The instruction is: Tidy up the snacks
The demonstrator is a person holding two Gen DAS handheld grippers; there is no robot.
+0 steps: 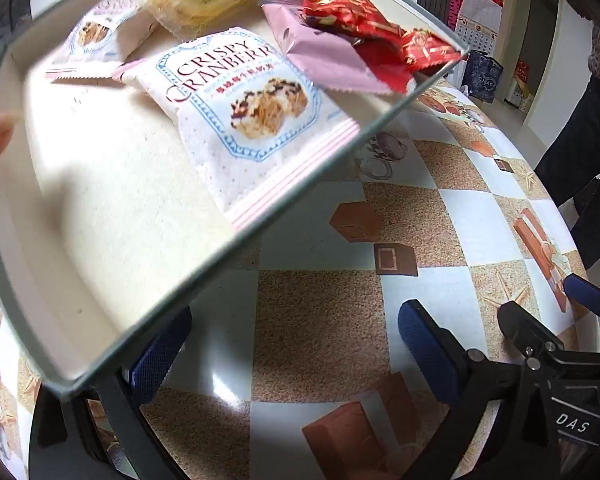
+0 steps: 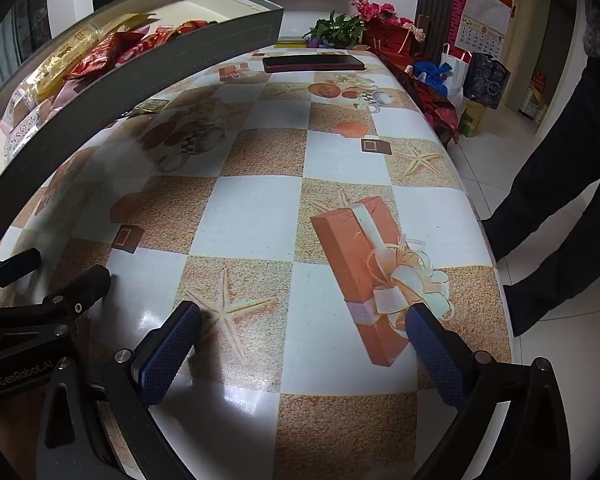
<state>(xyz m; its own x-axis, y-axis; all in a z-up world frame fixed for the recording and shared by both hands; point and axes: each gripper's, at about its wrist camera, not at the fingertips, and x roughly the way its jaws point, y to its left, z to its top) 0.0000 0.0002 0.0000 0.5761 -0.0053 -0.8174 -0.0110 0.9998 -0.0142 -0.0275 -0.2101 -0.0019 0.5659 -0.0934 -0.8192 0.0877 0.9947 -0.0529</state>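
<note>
While tilted aloft, snack tray [image 1: 100, 280] above left hand-held gripper [image 1: 296, 356], both hand-held grippers released, empty

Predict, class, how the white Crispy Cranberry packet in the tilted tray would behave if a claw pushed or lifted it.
The Crispy Cranberry packet is probably light: it looks like one small puffed pouch. Its glossy wrapper would likely slide easily on the tray, which is tilted and smooth inside. The crimped striped ends look thin, so they would probably bend if pinched, while the puffed middle may give a little.

Dark phone [image 2: 314, 63] flat on chequered tablecloth [image 2: 256, 212]; wall calendar [image 2: 485, 26].
</note>
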